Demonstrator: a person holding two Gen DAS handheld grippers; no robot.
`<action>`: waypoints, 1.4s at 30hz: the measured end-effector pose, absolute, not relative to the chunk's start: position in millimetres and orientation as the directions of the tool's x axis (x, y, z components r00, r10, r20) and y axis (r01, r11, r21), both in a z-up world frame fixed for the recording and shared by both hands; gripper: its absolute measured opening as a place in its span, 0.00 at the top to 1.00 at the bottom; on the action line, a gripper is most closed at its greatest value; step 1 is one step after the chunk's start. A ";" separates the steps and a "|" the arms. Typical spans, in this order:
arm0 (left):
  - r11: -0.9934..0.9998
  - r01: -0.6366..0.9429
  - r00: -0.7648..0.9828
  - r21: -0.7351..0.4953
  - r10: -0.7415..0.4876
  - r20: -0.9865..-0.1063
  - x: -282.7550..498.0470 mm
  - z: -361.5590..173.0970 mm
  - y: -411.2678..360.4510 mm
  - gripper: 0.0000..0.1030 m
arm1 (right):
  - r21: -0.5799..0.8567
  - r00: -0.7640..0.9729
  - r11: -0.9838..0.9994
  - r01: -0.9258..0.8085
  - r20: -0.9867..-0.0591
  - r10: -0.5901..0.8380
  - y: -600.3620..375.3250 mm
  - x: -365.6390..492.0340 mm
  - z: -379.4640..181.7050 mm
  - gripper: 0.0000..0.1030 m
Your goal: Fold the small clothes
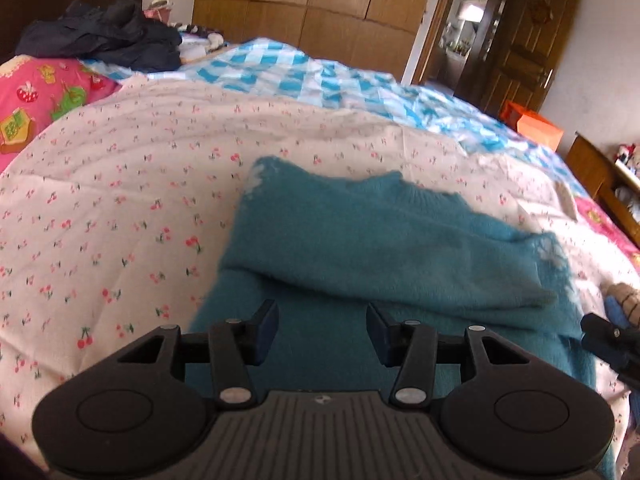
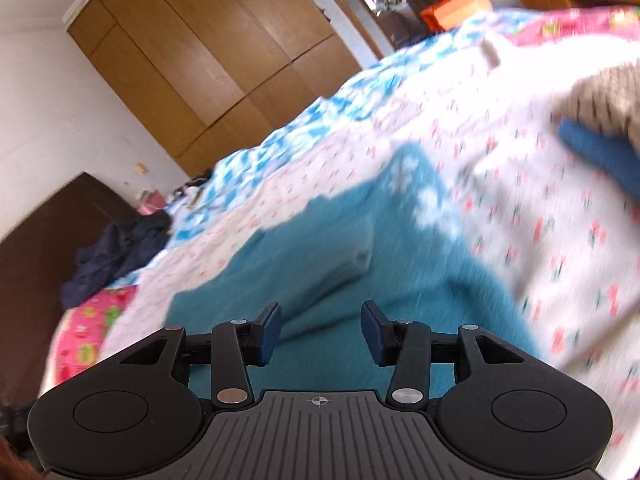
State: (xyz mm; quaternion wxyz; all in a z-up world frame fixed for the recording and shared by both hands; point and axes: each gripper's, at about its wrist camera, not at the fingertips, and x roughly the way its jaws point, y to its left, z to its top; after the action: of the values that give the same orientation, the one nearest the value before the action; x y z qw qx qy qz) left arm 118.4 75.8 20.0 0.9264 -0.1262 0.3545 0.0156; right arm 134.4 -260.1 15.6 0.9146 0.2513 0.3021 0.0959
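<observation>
A teal fuzzy sweater (image 1: 360, 240) with white flower marks lies on the cherry-print quilt (image 1: 120, 200), one sleeve folded across its body. My left gripper (image 1: 322, 330) is open and empty, just above the sweater's near part. The right gripper's tip (image 1: 608, 340) shows at the right edge of the left wrist view. In the right wrist view the sweater (image 2: 320, 248) lies below my right gripper (image 2: 320, 330), which is open and empty. That view is tilted and blurred.
A dark jacket (image 1: 108, 36) lies at the bed's head, beside a pink pillow (image 1: 44, 84). A blue-check blanket (image 1: 320, 76) covers the far side. A beige and blue garment (image 2: 604, 120) lies to the right. Wooden wardrobes (image 1: 304, 4) and a doorway (image 1: 468, 28) stand behind.
</observation>
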 end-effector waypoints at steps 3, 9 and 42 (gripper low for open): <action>0.968 -0.112 0.771 -0.225 -0.059 -0.634 120.7 19.3 78.4 0.49 | 0.487 0.779 0.873 -0.002 -0.547 0.307 -260.2 161.8 18.8 0.57; 0.956 -0.125 0.769 -0.266 -0.076 -0.634 132.5 1.7 82.5 0.48 | 0.461 0.719 0.887 0.036 -0.628 0.297 -250.3 213.8 -1.2 0.57; 0.919 -0.112 0.765 -0.377 -0.163 -0.623 117.4 -25.4 101.7 0.38 | 0.195 0.678 0.980 -0.035 -0.716 0.167 -221.9 178.6 33.5 0.84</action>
State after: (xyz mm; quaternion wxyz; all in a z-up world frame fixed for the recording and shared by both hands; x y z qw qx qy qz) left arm 117.4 101.7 -25.4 0.9178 -0.2002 0.3427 -0.0138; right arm 178.6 -221.9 33.5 0.9121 0.0827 0.3976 0.0554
